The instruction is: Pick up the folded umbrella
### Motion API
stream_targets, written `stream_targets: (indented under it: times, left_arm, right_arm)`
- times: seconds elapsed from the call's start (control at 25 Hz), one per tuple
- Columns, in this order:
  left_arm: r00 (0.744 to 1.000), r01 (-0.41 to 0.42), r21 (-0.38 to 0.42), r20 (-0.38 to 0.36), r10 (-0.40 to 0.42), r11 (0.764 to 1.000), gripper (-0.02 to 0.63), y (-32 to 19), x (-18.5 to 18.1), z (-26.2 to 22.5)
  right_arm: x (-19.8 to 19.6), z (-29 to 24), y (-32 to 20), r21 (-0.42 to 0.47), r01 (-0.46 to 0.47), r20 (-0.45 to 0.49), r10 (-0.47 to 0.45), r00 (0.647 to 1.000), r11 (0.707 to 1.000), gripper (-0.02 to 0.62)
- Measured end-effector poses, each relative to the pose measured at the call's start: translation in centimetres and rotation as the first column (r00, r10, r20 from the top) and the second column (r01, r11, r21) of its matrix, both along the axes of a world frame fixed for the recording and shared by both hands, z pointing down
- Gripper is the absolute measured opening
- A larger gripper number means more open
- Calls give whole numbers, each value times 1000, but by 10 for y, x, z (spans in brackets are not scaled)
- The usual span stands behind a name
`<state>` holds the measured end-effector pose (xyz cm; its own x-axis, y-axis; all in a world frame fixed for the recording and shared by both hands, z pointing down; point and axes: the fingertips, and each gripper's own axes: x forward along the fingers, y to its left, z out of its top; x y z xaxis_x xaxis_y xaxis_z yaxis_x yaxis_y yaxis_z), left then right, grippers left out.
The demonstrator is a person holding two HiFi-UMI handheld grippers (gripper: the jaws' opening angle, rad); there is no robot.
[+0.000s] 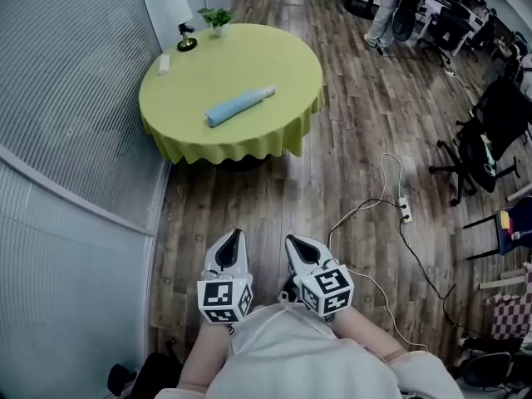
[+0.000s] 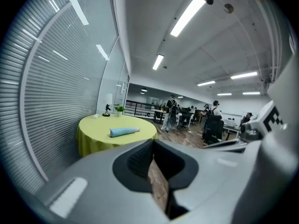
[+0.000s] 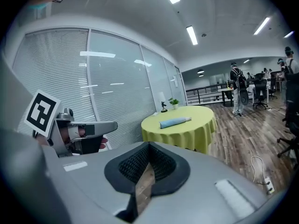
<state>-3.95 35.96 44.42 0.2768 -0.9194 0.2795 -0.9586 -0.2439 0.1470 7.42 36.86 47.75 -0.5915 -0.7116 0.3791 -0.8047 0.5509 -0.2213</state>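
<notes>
The folded umbrella (image 1: 240, 105) is a light blue roll lying on a round table with a yellow-green cloth (image 1: 283, 65), well ahead of me across the wooden floor. It also shows far off as the umbrella (image 2: 124, 131) in the left gripper view and the umbrella (image 3: 175, 122) in the right gripper view. My left gripper (image 1: 233, 248) and right gripper (image 1: 301, 250) are side by side close to my body, both pointing toward the table. Each is shut with nothing between its jaws. The left gripper (image 2: 156, 171) and right gripper (image 3: 145, 176) show only a thin slit.
A small plant (image 1: 218, 17), a lamp (image 1: 179, 23) and a white object (image 1: 164, 63) stand at the table's far edge. A power strip with cables (image 1: 405, 210) lies on the floor at right, near office chairs (image 1: 482, 148). A blinds-covered glass wall (image 1: 58, 98) runs along the left.
</notes>
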Motion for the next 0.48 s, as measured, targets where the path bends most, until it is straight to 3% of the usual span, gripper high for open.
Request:
stream_targets:
  times: [0.48]
  left_arm:
    - [988,155,15,-3,-155,988,6,-153,77,-14]
  right_arm:
    - [89,-20,-172,28,127,-8,-127,992,991,0]
